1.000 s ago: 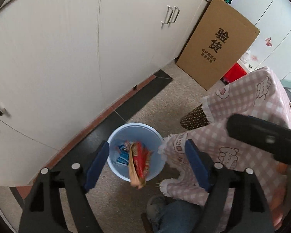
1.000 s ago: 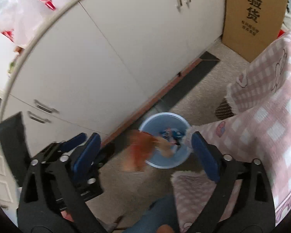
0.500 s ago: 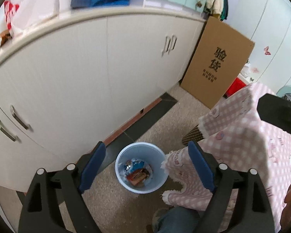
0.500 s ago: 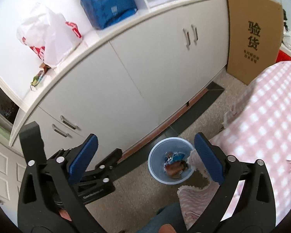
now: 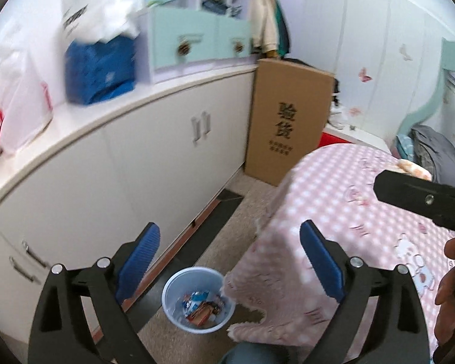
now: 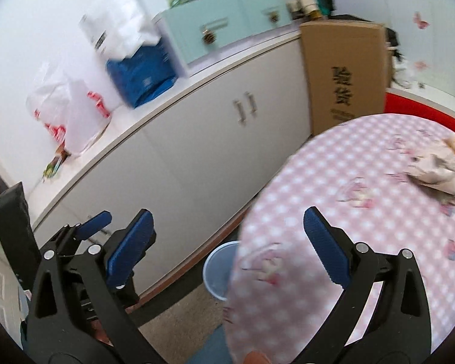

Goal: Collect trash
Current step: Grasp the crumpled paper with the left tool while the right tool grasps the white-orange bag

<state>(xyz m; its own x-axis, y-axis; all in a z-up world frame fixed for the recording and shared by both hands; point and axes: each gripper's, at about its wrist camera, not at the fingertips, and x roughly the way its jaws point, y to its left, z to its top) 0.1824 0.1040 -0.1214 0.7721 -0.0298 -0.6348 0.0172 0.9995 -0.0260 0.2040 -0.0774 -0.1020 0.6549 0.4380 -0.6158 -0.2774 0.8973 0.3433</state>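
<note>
Looking down past my left tongs, I see their blue pads spreading wider with nothing between them. Below and between them, on the speckled floor, stands the pale blue bin, just beside the near corner of the pink checked cover. Inside the bin lie the wrappers, a red-brown one on top of some blue and white ones. My right tongs also stand spread and bare; from their side the bin shows only as a blue rim peeping out from behind the cover's edge. My right hand shows at the right edge of the left view. A white cabinet runs along the left. On its top sit a blue bag and white plastic bags, blurred. At its far end a tall cardboard box leans upright. A crumpled grey-white thing lies far right on the cover.
</note>
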